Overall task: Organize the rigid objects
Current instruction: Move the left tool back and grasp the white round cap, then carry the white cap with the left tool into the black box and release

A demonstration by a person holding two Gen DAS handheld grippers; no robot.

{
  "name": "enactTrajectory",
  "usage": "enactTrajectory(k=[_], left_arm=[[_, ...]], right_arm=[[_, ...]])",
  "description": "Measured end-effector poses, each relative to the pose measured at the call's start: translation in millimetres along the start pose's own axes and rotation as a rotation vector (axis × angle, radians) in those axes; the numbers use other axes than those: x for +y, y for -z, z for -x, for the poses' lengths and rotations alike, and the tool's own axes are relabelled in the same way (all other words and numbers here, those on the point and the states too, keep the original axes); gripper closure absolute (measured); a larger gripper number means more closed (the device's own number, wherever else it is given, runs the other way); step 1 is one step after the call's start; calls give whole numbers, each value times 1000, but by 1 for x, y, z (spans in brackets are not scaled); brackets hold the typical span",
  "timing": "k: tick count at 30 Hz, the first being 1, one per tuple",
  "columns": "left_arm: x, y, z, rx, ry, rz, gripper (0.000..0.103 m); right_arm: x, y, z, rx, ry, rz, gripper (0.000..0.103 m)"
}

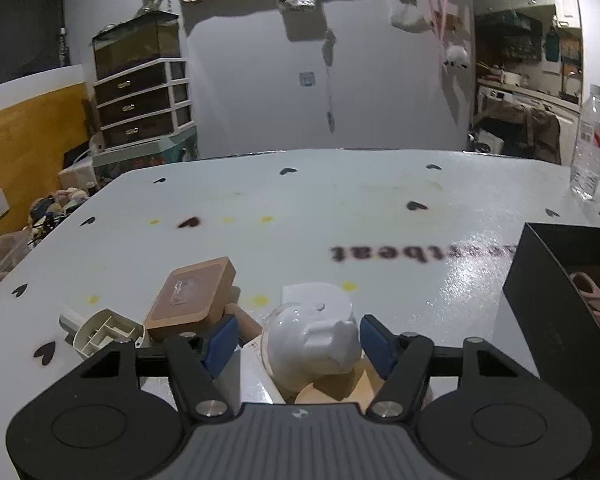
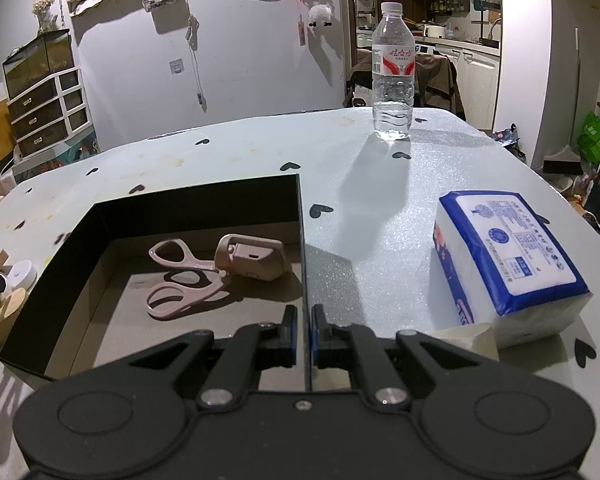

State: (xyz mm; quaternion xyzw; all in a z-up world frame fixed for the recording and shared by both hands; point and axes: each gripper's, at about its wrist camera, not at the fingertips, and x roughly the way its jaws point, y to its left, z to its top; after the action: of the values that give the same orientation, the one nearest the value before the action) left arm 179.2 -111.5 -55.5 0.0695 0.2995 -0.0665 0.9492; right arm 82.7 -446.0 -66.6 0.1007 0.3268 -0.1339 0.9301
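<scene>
Left claw (image 1: 296, 338) half-closed astride white figurine (image 1: 314, 344) in table (image 1: 340, 216) pile, pads not visibly touching. Box (image 1: 548, 292) lies rightward. Right claw (image 2: 304, 336) clamped on box wall.

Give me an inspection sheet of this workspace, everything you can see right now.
Surface: pale table printed with hearts.
Job's things: black box holding pink scissors and a pink gadget; white pig, wooden block, beige plug piled at left.
Clutter: water bottle, tissue pack.
Grippers: left tongs around the pig, contact unclear; right tongs shut on the box wall.
Cables: cord hanging on the wall.
Surroundings: drawer unit, kitchen behind.
</scene>
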Motion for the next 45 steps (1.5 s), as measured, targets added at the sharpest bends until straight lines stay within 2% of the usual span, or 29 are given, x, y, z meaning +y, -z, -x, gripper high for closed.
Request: enactTrajectory(k=[1,2,12,18,21,27,33,38,45], left_arm=[[0,-1,1,2,10,-9,48],[-1,-1,1,8,26,-15,50],[5,-1,8,-1,60,28,52],[11,-11,23,-58,87,59,52],[12,-19,34,-92,129,79,52],[-3,-34,49,-127,279,85,52],[-40,-45,50,-104,466,57,52],[-78,-51,41,-16,637,47,52],[-129,-50,17,146,788,36,52]], right_arm=[[0,0,0,0,0,0,96],[0,0,0,0,1,1,96],[0,0,0,1,-2,0,95],[-1,0,2,-7,-4,-9,98],[-3,0,4,-14,-9,-14,98],[-2,0,6,-21,-8,-16,98],[-5,1,11,-35,-19,-18,98],[-7,2,14,-41,-32,-19,98],[-8,2,14,-43,-41,-13,98]])
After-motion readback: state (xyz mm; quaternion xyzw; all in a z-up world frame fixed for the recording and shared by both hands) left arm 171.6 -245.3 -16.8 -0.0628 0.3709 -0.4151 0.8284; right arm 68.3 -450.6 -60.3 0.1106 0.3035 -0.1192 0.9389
